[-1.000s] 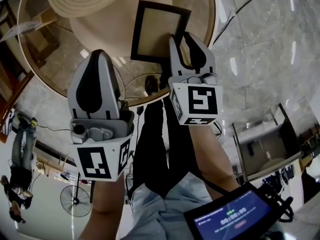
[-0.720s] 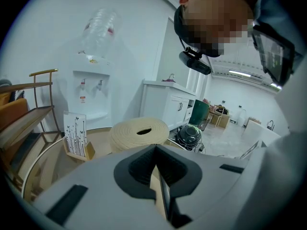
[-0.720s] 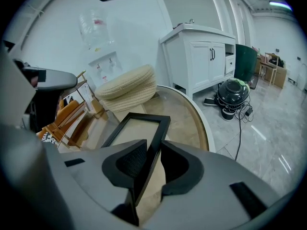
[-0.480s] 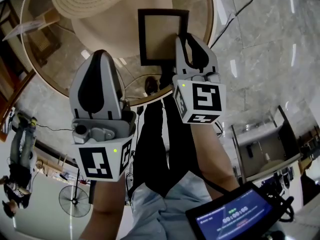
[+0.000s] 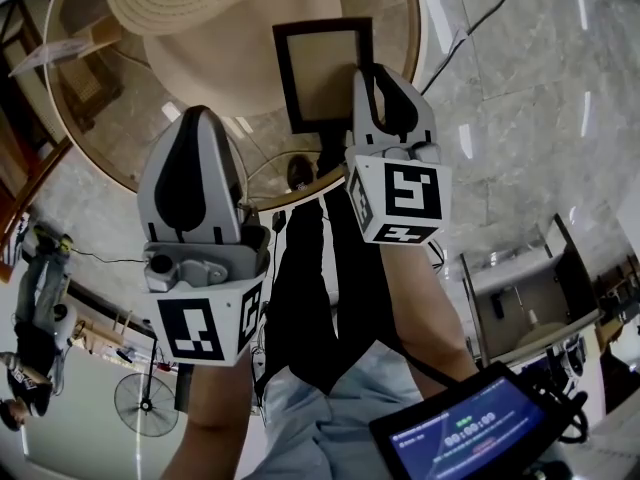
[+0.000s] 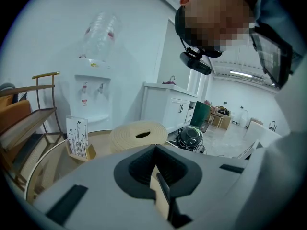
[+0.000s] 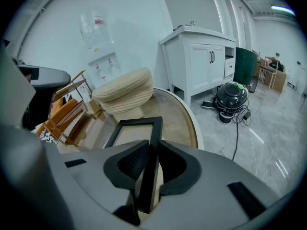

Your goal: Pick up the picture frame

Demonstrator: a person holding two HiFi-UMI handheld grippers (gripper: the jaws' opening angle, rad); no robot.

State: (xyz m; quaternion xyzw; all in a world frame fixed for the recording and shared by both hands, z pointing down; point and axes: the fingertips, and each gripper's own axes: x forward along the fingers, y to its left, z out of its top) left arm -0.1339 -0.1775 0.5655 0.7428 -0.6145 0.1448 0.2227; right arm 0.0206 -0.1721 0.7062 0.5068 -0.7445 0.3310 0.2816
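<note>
The picture frame (image 5: 322, 73), black-edged with a tan panel, lies on the round glass table (image 5: 110, 133) beside a straw hat (image 5: 200, 8). My right gripper (image 5: 376, 72) has the frame's right rail (image 7: 149, 143) between its pads; the jaws are closing and the pads press on the rail. In the right gripper view the frame (image 7: 125, 134) stretches away from my right gripper (image 7: 152, 146). My left gripper (image 5: 194, 116) hangs over the table's near rim, shut and empty. In the left gripper view, past my left gripper (image 6: 154, 151), a dark edge of the frame shows.
A printed card in a wooden stand (image 6: 76, 137) sits at the table's left. A white cabinet (image 7: 201, 61) and a dark round appliance with cables (image 7: 231, 96) stand beyond the table. A tablet screen (image 5: 460, 433) sits at the lower right. The person's legs are below.
The right jaws have closed onto the frame's right rail. The frame has turned from a skewed lie to square with the gripper. The left gripper has stayed put.
</note>
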